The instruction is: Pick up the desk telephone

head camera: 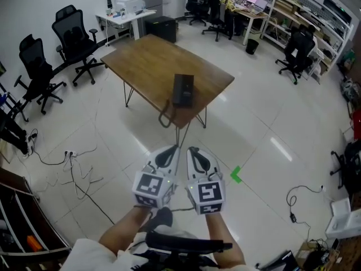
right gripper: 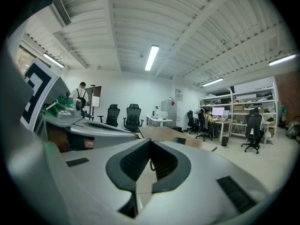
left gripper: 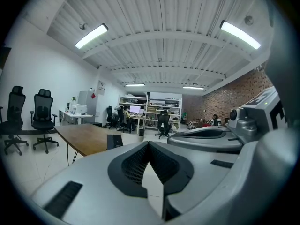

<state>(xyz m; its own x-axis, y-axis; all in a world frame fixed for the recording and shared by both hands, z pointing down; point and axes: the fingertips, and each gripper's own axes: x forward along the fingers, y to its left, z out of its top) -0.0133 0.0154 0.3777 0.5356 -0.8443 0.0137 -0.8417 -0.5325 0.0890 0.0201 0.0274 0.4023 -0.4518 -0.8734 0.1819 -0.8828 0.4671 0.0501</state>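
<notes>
The black desk telephone (head camera: 183, 89) lies near the front edge of a brown wooden table (head camera: 146, 61), some way ahead of me, and its cord (head camera: 165, 117) loops down over that edge. My left gripper (head camera: 171, 149) and right gripper (head camera: 193, 150) are held side by side above the tiled floor, short of the table, both pointing toward it. Both are shut with nothing between the jaws. The left gripper view has the telephone (left gripper: 114, 140) small on the table (left gripper: 82, 136) beyond my left gripper (left gripper: 149, 144). The right gripper view shows it (right gripper: 181, 140) past my right gripper (right gripper: 150, 142).
Black office chairs (head camera: 73, 38) stand left of the table, with a white desk and printer (head camera: 128, 5) behind. Cables and a power strip (head camera: 70, 154) lie on the floor at left. A green tape mark (head camera: 236, 174) sits right of my grippers. Desks, shelves and more chairs (head camera: 296, 49) fill the far right.
</notes>
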